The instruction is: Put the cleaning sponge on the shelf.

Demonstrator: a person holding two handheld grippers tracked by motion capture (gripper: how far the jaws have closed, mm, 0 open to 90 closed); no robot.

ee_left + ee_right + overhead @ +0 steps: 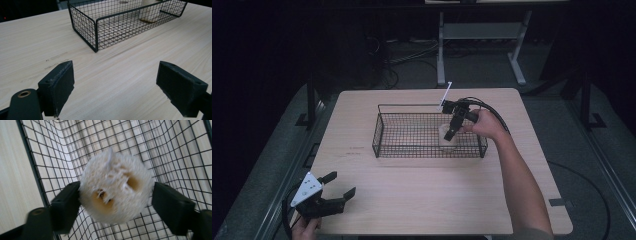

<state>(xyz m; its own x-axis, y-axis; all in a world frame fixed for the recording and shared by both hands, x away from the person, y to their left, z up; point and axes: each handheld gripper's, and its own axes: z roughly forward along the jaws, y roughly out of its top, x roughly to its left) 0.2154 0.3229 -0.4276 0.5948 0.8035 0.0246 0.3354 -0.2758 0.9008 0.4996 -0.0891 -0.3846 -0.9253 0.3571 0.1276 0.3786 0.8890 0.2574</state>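
Two grippers in the high view: my right gripper points down into the wire basket at the pale loofah chunk under its tips, my left gripper hangs over the table with jaws wide and empty. Left gripper view has the basket far ahead. Right gripper view: loofah between my jaws, left pad touching, right pad just off, so no real squeeze.

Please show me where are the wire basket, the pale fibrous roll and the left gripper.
wire basket [384, 131], high view, on its left end wall.
pale fibrous roll [116, 188], right gripper view, on its round end face.
left gripper [341, 185], high view, in the gap between its open fingertips.
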